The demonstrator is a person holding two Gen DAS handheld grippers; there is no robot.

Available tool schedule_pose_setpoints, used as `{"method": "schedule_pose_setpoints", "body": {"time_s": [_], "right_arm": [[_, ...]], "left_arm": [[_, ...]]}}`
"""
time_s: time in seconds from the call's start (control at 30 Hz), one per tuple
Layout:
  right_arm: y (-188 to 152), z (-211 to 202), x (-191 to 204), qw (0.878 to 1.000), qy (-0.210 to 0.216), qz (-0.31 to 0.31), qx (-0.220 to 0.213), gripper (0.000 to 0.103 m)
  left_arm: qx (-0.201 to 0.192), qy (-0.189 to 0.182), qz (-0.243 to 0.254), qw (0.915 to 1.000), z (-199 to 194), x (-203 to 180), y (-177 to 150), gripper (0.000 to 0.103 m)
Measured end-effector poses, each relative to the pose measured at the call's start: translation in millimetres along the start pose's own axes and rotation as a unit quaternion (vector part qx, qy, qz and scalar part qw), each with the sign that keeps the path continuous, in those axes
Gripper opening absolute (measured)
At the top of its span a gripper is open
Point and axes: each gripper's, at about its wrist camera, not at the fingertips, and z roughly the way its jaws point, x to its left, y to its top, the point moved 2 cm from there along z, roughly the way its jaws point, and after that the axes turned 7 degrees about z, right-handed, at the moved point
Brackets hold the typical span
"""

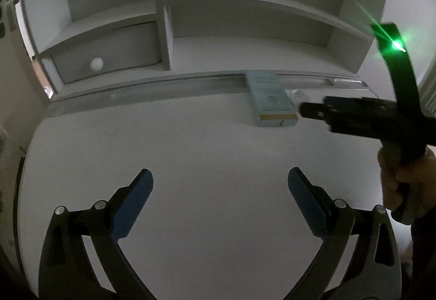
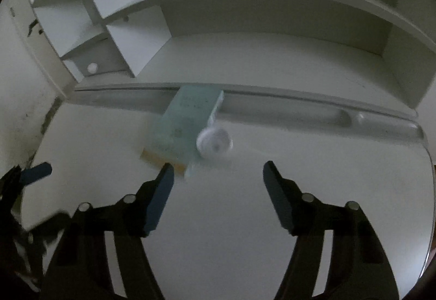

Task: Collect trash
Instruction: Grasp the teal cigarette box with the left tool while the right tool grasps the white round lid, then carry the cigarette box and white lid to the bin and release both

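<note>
White crumpled wad (image 2: 214,142) lies on desk (image 2: 218,218), touching teal box (image 2: 188,123) on its right; clear only in right wrist view. Right gripper (image 2: 218,177) jaws apart, empty, just near of wad. Left gripper (image 1: 220,185) jaws wide apart, empty, over bare desk. Left view adds hand (image 1: 403,182) w/ green light (image 1: 396,44).

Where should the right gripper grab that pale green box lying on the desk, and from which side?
Probably across its two long edges, coming down from above. The box lies flat on the desk, its far end against the groove, so only its narrow width suits the open right gripper. Mind the white round thing at its right edge.
</note>
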Motion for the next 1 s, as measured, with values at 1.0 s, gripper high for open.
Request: {"method": "schedule_pose_setpoints", "body": {"time_s": [1.0], "right_arm": [[-97, -125, -137, 0.992, -0.04, 0.105, -0.056, 0.031]], "left_arm": [[0.039, 0.032, 0.041, 0.9979, 99, -81, 79, 0.056]]}}
